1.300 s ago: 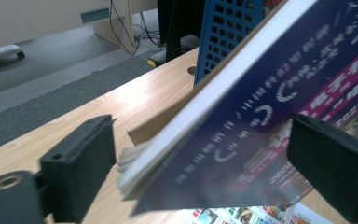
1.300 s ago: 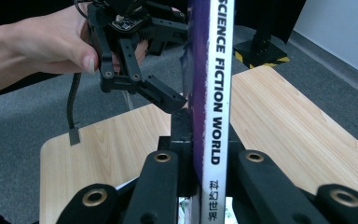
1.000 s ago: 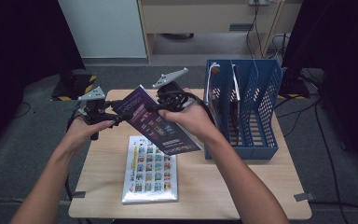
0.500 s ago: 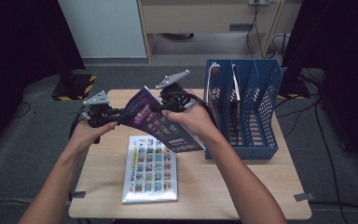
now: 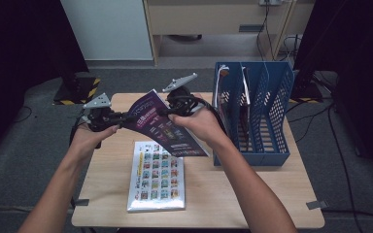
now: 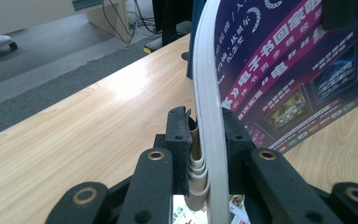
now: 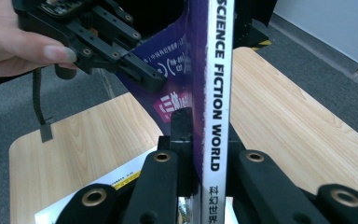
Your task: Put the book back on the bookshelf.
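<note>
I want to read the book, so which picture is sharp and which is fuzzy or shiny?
Right gripper view: the magazine has crisp spine lettering. Left gripper view: its page edge is a soft, pale blur close up, and the table carries a glare patch. High view: dim, dark corners, cover words too small to read.

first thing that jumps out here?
The purple magazine held up above the table's middle, pinched by both grippers: the left gripper has just closed on its page edge, the right gripper clamps the spine reading SCIENCE FICTION WORLD. Below it a white booklet with a grid of small pictures lies flat on the wooden table, and a blue file rack stands at the right.
</note>
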`<state>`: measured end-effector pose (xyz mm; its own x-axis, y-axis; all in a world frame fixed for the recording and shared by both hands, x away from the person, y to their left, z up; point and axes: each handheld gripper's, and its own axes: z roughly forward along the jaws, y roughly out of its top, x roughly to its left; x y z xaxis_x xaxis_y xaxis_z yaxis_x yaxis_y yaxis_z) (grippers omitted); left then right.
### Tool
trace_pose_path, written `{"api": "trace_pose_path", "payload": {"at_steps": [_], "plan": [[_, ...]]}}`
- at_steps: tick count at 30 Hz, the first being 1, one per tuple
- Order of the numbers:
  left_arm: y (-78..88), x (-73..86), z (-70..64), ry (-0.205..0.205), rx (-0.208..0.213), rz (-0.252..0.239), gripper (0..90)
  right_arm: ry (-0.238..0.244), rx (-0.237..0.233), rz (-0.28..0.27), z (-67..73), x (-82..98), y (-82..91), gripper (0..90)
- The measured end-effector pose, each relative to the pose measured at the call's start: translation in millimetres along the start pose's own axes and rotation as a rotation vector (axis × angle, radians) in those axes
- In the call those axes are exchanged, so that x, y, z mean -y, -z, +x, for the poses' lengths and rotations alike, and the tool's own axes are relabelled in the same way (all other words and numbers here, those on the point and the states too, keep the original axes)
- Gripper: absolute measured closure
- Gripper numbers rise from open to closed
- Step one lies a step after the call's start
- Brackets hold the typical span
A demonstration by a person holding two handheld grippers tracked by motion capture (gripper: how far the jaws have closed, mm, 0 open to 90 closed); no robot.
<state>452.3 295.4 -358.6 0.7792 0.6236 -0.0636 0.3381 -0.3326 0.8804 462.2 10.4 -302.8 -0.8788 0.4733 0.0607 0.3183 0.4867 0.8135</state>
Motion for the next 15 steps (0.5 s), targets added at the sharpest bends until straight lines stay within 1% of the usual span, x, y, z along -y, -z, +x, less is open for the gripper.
{"api": "trace_pose_path", "payload": {"at_steps": [2, 6, 9, 15], "plan": [[2.7, -3.7, 0.6, -0.006, -0.003, -0.002, 76.8, -0.001, 0.005, -0.001, -1.0, -0.3, 0.4, 82.5], [4.7, -9.2, 0.7, -0.023, -0.015, 0.014, 77.3, -0.007, 0.006, -0.004, -2.3, -0.7, 0.2, 82.4], [8.8, -14.7, 0.1, -0.046, -0.026, 0.022, 77.8, -0.013, 0.010, -0.005, -3.0, -1.0, 0.0, 82.1], [13.6, -22.2, -2.9, -0.063, -0.038, 0.026, 78.5, -0.013, 0.017, 0.003, -6.2, -0.8, 0.2, 81.1]]}}
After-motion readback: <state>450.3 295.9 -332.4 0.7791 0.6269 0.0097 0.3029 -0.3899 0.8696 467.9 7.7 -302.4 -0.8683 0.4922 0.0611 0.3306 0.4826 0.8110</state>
